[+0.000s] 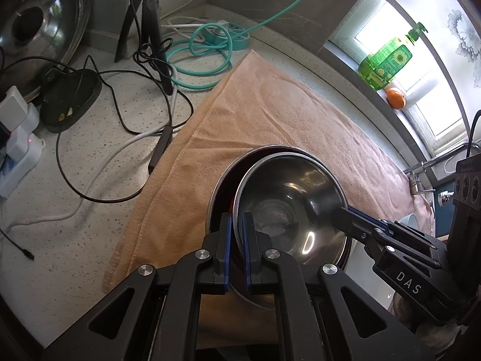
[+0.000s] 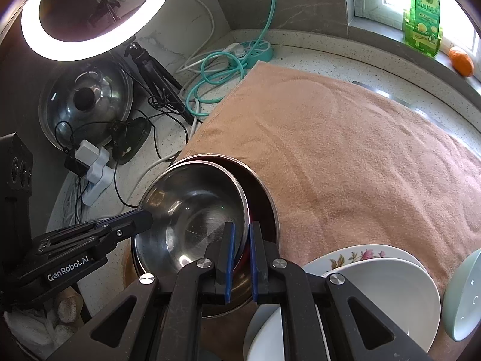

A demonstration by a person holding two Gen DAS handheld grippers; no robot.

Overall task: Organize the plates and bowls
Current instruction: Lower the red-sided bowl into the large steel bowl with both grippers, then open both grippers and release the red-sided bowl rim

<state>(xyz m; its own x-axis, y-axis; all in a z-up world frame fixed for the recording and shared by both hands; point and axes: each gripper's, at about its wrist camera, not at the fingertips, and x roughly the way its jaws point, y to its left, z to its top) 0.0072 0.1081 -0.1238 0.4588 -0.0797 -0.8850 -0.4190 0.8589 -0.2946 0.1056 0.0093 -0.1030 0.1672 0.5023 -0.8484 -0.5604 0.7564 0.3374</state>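
Both the left tongs and right tongs are clamped on opposite rims of the steel bowl, nesting it into the larger bowl at the towel's near edge; release probably comes next.

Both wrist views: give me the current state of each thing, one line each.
left gripper: shut on steel bowl's rim.
right gripper: shut on the opposite rim.
steel bowl: upright, empty, tilted, partly inside a larger bowl.
larger bowl: on the towel.
towel: spread flat on the counter.
white plates: stacked, floral one underneath.
ring light: on.
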